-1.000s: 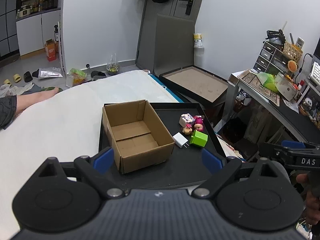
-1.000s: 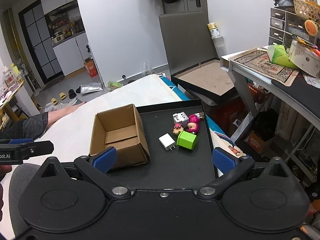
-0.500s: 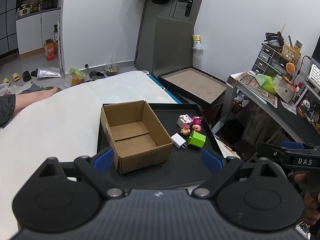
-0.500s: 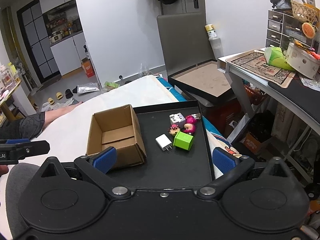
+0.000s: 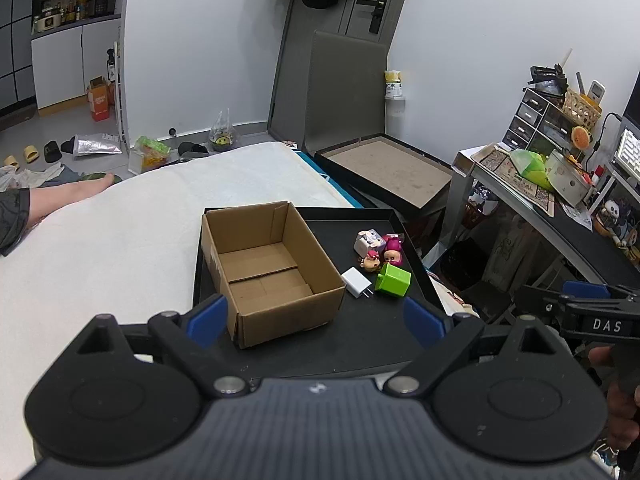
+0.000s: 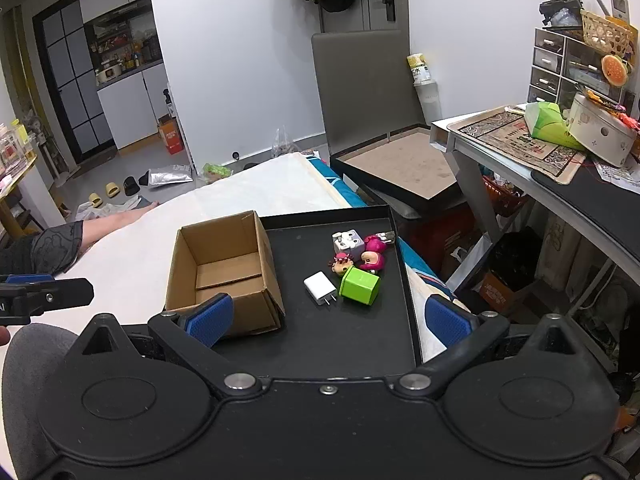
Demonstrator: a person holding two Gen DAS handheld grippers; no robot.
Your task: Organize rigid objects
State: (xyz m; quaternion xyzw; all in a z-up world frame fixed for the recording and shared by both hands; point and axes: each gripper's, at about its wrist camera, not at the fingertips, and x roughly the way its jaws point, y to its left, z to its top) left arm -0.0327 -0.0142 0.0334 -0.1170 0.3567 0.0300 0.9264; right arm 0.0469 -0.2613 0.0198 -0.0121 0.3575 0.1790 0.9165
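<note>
Tray (image 6: 352, 332) toys (image 6: 356, 258) lie beyond both parted tongs (image 6: 328, 316).

Both grippers matte black plastic. Left gripper (image 5: 316, 318): blue ribbed pads (image 5: 208, 316), two silver pivot screws, ribbed grey housing. Right gripper (image 6: 328, 318): same blue pads (image 6: 446, 318), silver screws, smooth black body, white "DAS" lettering on its side. Person wears a dark patterned sleeve (image 6: 56, 246).
</note>
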